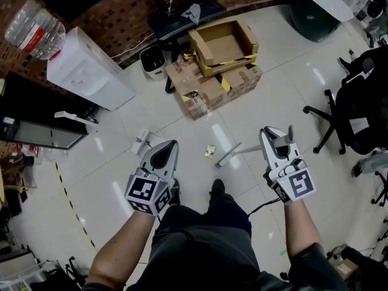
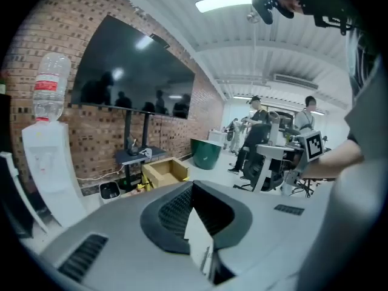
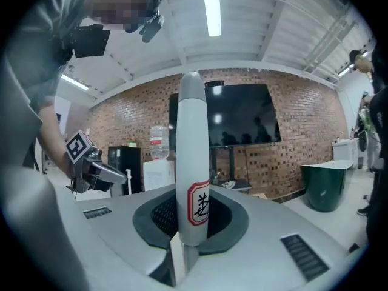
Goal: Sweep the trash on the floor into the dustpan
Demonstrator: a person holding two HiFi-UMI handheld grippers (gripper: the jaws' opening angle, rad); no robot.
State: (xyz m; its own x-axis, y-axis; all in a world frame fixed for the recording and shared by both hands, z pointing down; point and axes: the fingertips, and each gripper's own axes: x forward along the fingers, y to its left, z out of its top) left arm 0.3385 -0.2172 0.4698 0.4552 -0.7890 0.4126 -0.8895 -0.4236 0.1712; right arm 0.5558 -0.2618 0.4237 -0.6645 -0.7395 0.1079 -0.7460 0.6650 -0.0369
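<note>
A small yellowish scrap of trash (image 1: 210,152) lies on the glossy white floor between my two grippers. My right gripper (image 1: 272,134) is shut on a pale grey broom handle (image 1: 240,150), which slants down to the floor just right of the scrap. In the right gripper view this handle (image 3: 191,162) stands upright between the jaws and carries a red-edged label. My left gripper (image 1: 169,147) is shut on a thin white flat piece (image 2: 200,244). A white object (image 1: 143,140), seemingly the dustpan, shows just beyond that gripper's tip, mostly hidden.
Stacked cardboard boxes (image 1: 218,71) stand ahead, with a small white bin (image 1: 153,61) and a TV stand base (image 1: 177,17) behind them. A water dispenser (image 1: 88,71) is at the left, a black office chair (image 1: 357,102) at the right and a green bin (image 1: 312,17) far right.
</note>
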